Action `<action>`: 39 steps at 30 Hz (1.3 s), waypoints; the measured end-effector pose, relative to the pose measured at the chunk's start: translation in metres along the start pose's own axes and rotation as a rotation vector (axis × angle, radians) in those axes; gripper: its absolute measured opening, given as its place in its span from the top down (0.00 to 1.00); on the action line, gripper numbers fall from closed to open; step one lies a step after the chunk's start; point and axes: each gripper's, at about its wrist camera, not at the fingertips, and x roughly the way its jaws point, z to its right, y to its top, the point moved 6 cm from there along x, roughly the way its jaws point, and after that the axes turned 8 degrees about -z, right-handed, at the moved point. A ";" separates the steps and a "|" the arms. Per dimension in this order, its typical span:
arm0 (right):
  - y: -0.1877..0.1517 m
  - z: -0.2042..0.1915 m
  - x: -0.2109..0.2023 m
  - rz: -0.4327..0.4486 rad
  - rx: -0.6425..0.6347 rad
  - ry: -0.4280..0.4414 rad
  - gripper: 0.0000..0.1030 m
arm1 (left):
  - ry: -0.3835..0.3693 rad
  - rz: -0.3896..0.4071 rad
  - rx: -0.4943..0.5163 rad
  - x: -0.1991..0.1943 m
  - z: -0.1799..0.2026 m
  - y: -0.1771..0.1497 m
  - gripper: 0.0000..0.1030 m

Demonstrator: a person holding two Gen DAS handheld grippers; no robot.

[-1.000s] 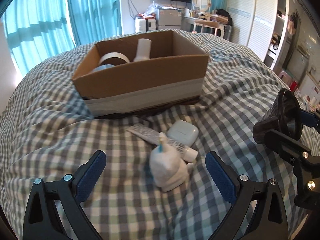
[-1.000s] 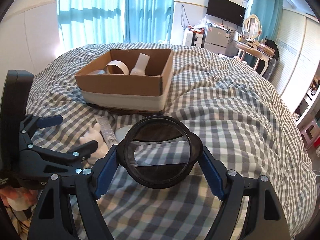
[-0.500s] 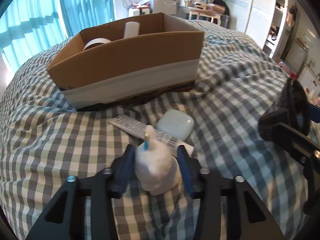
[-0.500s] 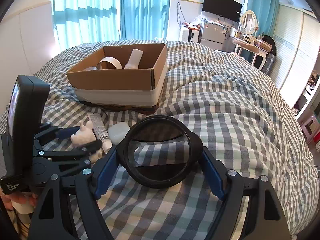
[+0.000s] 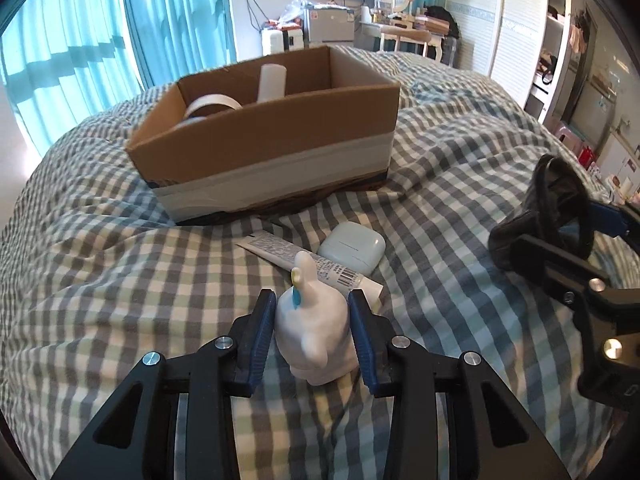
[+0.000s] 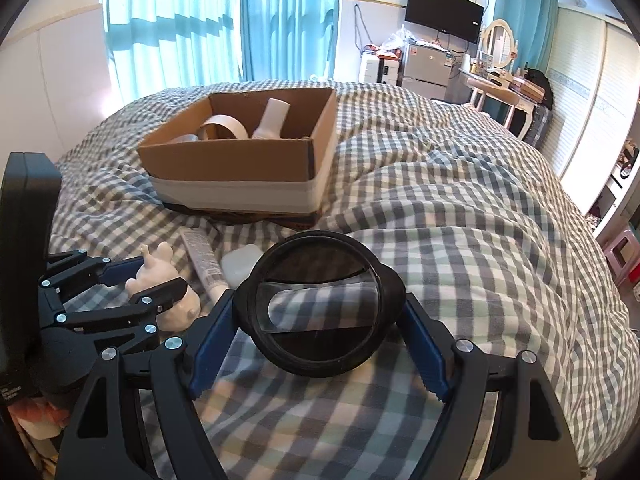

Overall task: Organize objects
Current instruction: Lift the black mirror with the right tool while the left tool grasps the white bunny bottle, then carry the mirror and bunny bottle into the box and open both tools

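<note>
I am holding my left gripper (image 5: 312, 320) closed on a white figurine (image 5: 314, 330); its blue pads (image 5: 262, 334) are pressing both flanks, the jaws having just drawn in narrow around it from a wide stance. The figurine is standing upright on the checked bedspread (image 5: 100, 300), with a small blue mark near its neck. Just beyond it a white tube (image 5: 308, 264) is lying flat, and a pale earbud case (image 5: 352, 246) is resting against the tube's far side. I am holding my right gripper (image 6: 318, 312) clamped on a round black lid (image 6: 320, 304) with a clear centre panel, the blue pads bearing on its left and right edges; the lid is standing tilted above the bedspread, to the right of the figurine. A cardboard box (image 5: 272, 152) with a pale band round its lower part is sitting on the bed behind these items, open at the top. Inside it I am seeing a roll of tape (image 6: 222, 126) and a white bottle (image 6: 272, 120) leaning beside it. Teal curtains (image 6: 200, 20) are hanging behind the bed. A dark wall-mounted screen (image 6: 444, 20) is showing at the far end of the room.
</note>
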 end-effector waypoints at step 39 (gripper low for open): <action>0.114 -0.044 -0.056 0.174 -0.083 -0.008 0.24 | 0.061 0.261 -0.088 -0.113 -0.077 0.093 0.63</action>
